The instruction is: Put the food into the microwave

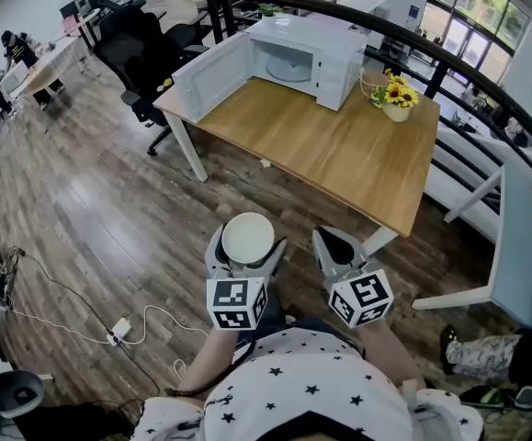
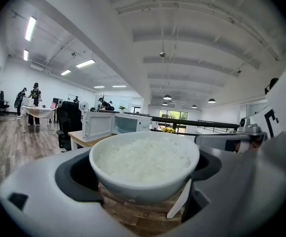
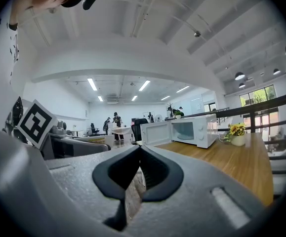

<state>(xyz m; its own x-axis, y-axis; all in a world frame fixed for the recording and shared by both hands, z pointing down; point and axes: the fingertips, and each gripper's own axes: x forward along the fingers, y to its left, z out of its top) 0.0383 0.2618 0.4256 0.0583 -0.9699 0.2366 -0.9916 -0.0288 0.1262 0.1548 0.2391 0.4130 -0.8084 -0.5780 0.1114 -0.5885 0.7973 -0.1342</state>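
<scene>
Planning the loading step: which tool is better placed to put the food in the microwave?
Left. The left tool holds the bowl of rice; the right tool is shut, empty. The microwave door stands open.

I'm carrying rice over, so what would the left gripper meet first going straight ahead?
Likely the wooden table at its near edge, just before the microwave's open door; nothing shows nearer, though depth is unclear.

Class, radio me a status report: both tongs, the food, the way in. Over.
Left tongs shut on rice bowl. Right tongs shut, empty. Microwave on table ahead, door open; nothing blocking it.
</scene>
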